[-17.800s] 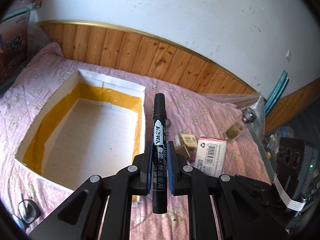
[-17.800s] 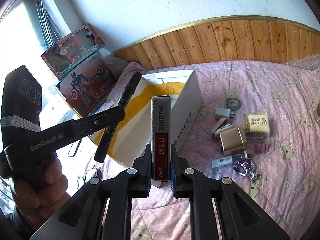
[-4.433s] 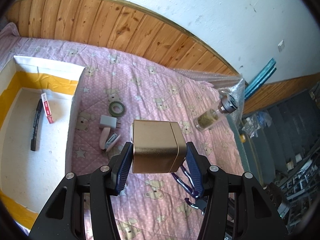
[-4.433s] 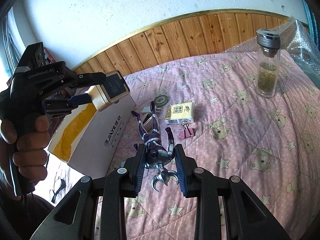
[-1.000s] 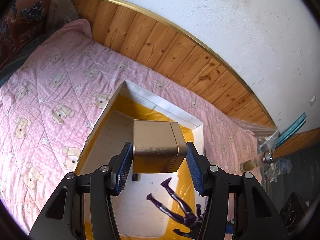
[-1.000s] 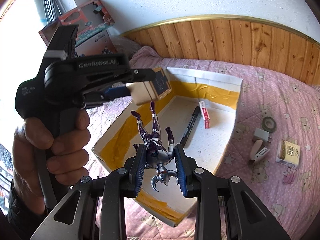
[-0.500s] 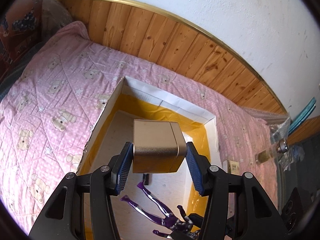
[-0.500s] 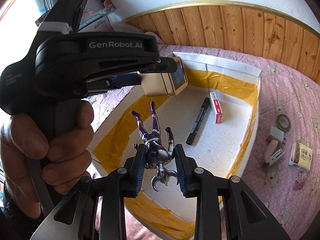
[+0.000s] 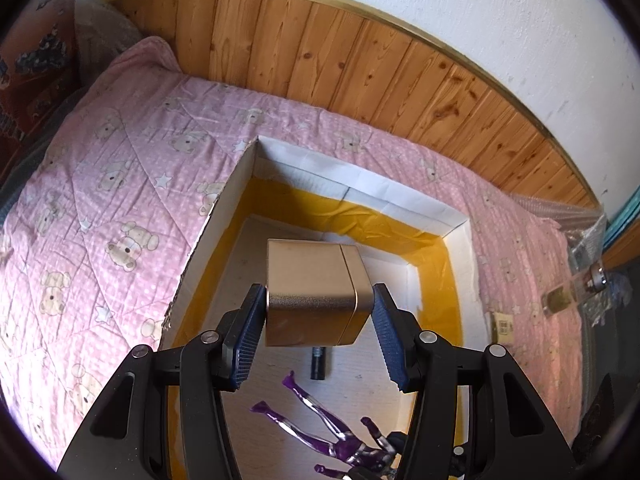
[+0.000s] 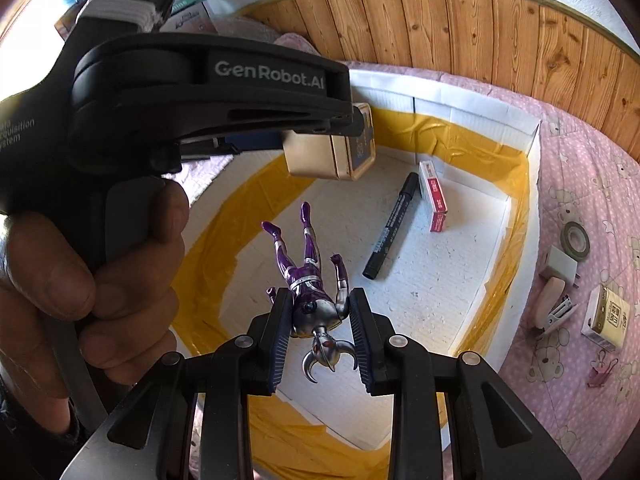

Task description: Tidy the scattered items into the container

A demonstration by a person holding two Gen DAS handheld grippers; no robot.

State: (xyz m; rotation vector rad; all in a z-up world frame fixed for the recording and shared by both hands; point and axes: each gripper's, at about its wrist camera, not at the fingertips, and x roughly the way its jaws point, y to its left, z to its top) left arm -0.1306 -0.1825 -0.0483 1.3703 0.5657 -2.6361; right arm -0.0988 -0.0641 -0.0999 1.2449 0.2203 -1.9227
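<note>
My left gripper (image 9: 318, 336) is shut on a gold box (image 9: 314, 284) and holds it over the open white box with yellow tape lining (image 9: 400, 196). The gold box also shows in the right wrist view (image 10: 332, 152). My right gripper (image 10: 318, 340) is shut on a purple and silver action figure (image 10: 308, 276), head toward the camera, above the white box (image 10: 460, 108). The figure shows low in the left wrist view (image 9: 336, 436). A black marker (image 10: 392, 226) and a red staple box (image 10: 434, 196) lie inside the white box.
On the pink bear quilt (image 10: 592, 184) right of the box lie a tape roll (image 10: 576, 236), a white charger (image 10: 560, 266), a pink stapler (image 10: 554, 308), a yellow packet (image 10: 608, 318) and a pink binder clip (image 10: 602, 368). A glass bottle (image 9: 576, 296) lies at far right. Wood panelling (image 9: 360, 64) backs the bed.
Both grippers have moved further over the white box, each still holding its item. The left gripper sits closer to my right camera.
</note>
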